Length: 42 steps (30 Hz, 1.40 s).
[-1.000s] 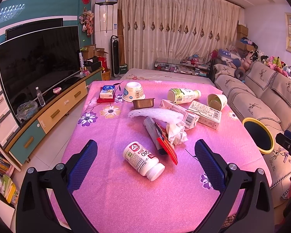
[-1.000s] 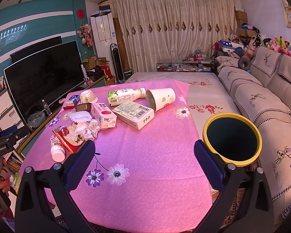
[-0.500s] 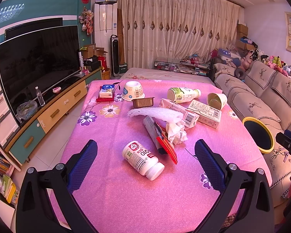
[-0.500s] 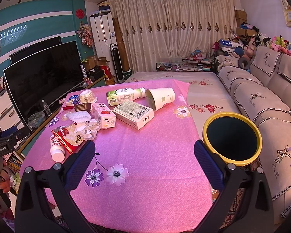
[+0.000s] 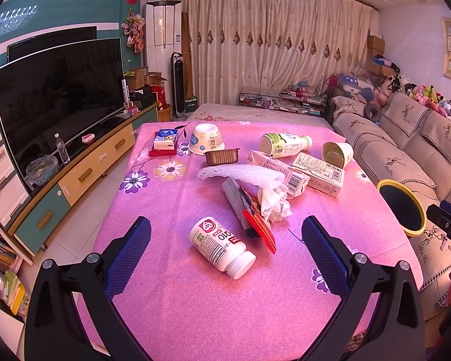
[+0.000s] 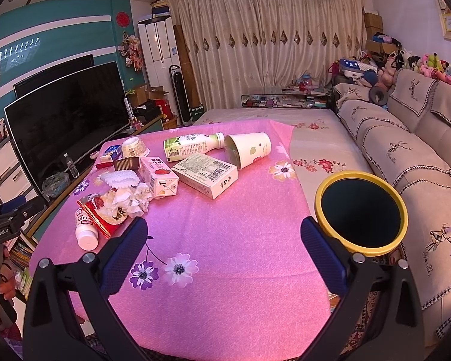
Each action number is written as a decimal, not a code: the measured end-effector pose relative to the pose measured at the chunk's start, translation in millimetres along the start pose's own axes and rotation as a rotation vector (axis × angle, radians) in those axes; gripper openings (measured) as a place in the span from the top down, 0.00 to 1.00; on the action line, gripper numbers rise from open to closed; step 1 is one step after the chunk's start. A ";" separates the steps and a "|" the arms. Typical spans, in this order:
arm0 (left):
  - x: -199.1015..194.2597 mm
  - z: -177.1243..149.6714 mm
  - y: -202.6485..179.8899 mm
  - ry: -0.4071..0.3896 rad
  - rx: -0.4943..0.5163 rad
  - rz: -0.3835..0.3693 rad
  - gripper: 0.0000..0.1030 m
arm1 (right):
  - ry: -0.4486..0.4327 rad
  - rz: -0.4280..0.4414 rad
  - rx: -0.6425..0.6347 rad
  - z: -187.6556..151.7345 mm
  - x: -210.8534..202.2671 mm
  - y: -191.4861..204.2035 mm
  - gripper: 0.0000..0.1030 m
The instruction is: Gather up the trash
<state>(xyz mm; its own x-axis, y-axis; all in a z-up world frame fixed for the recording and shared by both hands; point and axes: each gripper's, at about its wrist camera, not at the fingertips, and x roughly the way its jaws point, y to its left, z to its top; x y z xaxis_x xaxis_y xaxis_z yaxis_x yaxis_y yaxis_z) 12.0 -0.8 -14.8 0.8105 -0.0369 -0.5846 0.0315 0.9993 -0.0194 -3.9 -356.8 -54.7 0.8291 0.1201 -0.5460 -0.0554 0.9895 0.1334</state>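
Trash lies scattered on a pink flowered tablecloth (image 5: 195,307) (image 6: 225,240). A white pill bottle (image 5: 221,247) (image 6: 85,227) lies on its side just ahead of my open left gripper (image 5: 225,242). Beyond it are a red wrapper (image 5: 257,225), crumpled tissue (image 5: 273,203) (image 6: 135,198), white foam netting (image 5: 240,173), two cartons (image 5: 320,174) (image 6: 206,174), a drink bottle (image 5: 284,145) (image 6: 189,146) and a tipped paper cup (image 5: 336,154) (image 6: 249,149). My right gripper (image 6: 224,239) is open over bare cloth. A yellow-rimmed black bin (image 6: 360,212) (image 5: 401,210) stands off the table's right edge.
A brown foil tray (image 5: 222,155), an upturned bowl (image 5: 206,142) and a tissue pack (image 5: 164,143) sit at the far left of the table. A TV (image 5: 57,102) on a low cabinet stands left; a sofa (image 6: 406,156) runs along the right.
The left view has shifted very slightly; the pill bottle sits marginally nearer the fingers. Nothing on the table has moved and both grippers remain open.
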 end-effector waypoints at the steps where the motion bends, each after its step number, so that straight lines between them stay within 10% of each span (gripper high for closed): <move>1: 0.0 0.0 -0.1 0.000 0.001 0.002 0.04 | 0.004 0.000 0.001 0.3 3.1 -1.0 0.06; 21: -13.9 14.0 49.9 -0.068 -0.055 0.128 0.04 | 0.089 0.150 -0.177 4.4 56.8 71.4 0.06; 31: -1.4 12.3 70.3 -0.045 -0.077 0.157 0.04 | 0.148 0.396 -0.336 -9.9 92.4 167.8 0.54; 42: 9.8 5.4 91.7 -0.024 -0.118 0.178 0.04 | 0.182 0.332 -0.373 -9.1 141.2 211.9 0.72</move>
<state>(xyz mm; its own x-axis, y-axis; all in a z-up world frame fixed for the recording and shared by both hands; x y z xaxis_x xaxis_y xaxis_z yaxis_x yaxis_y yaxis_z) 26.0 90.5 -18.0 0.8108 0.1417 -0.5679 -0.1810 0.9834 -0.0131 96.4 -129.4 -111.1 0.6251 0.4110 -0.6636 -0.5203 0.8532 0.0383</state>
